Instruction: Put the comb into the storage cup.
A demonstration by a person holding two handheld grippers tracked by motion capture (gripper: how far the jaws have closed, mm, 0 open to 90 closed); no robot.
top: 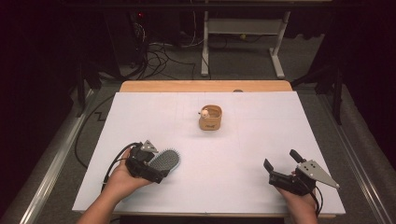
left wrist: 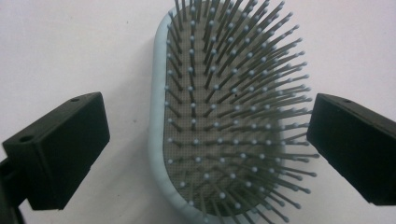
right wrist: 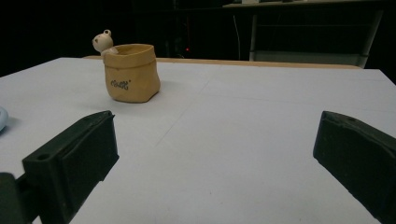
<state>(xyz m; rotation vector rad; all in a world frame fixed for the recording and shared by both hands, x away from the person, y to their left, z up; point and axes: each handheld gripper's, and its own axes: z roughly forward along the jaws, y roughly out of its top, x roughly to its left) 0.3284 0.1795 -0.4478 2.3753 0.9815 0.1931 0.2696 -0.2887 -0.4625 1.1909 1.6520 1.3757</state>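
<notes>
Hairbrush point(left wrist: 224, 116): pale blue, bristles up, flat on the white table point(top: 243, 154), between the spread jaws of the left tongs point(top: 161, 169); judged step, grasp pending, calls for closing. Right tongs point(top: 273, 173): spread, idle, well apart. Tan pot point(right wrist: 130, 72): beyond both.

One hairbrush point(left wrist: 224, 116), one pot point(top: 210, 117)
</notes>
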